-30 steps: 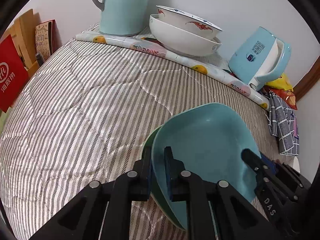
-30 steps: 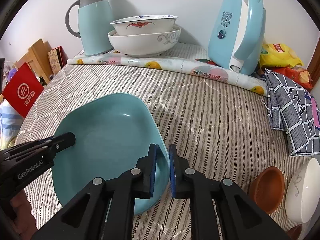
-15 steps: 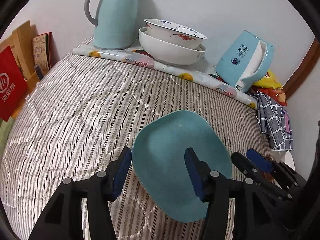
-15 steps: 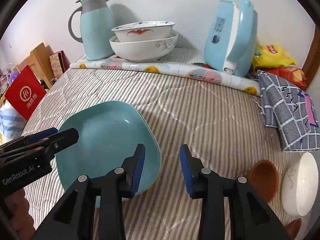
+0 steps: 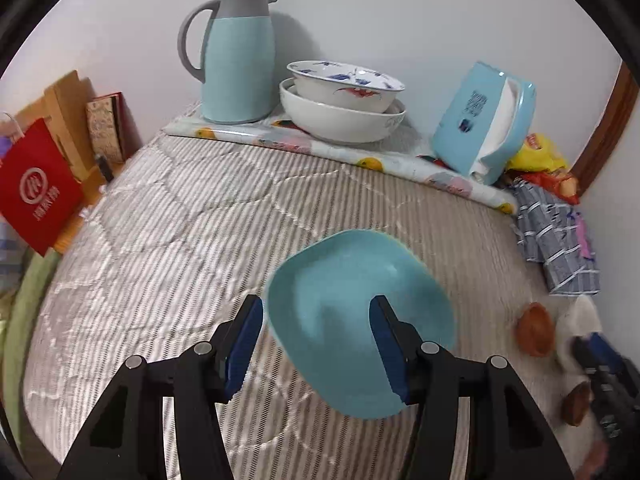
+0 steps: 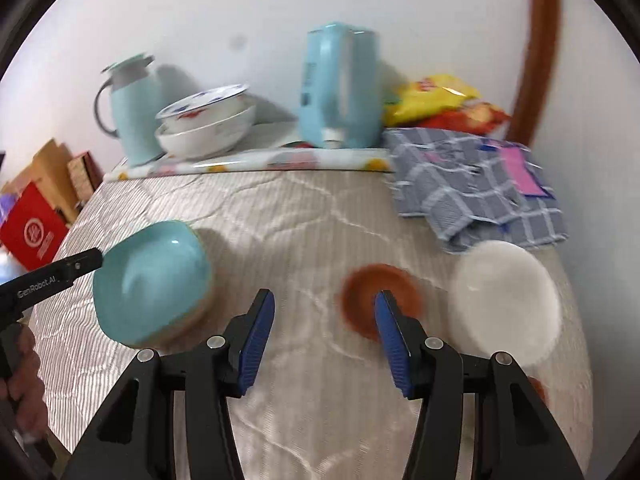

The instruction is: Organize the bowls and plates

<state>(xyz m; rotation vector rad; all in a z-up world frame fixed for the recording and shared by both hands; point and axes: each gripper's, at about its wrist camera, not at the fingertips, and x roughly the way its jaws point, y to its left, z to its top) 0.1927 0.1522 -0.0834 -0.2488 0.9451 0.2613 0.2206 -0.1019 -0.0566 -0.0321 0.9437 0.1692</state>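
Both claws wide open: left claw (image 5: 316,344), right claw (image 6: 324,336). Teal plate (image 5: 360,320) sits free on the striped quilt (image 5: 180,240). Brown bowl (image 6: 380,296) beside white bowl (image 6: 504,304).

You see a smooth, glossy teal plate (image 5: 352,320) on a striped quilted cloth cover (image 5: 180,240). The stacked white bowls (image 5: 344,108) look like glazed ceramic; the checked towel (image 6: 472,192) is soft cloth.

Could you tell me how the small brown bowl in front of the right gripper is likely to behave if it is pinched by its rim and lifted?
The brown bowl looks rigid, so it should hold shape. It seems small beside the white bowl, so probably light. Resting on the soft quilt, it may tilt when nudged by the open right gripper.
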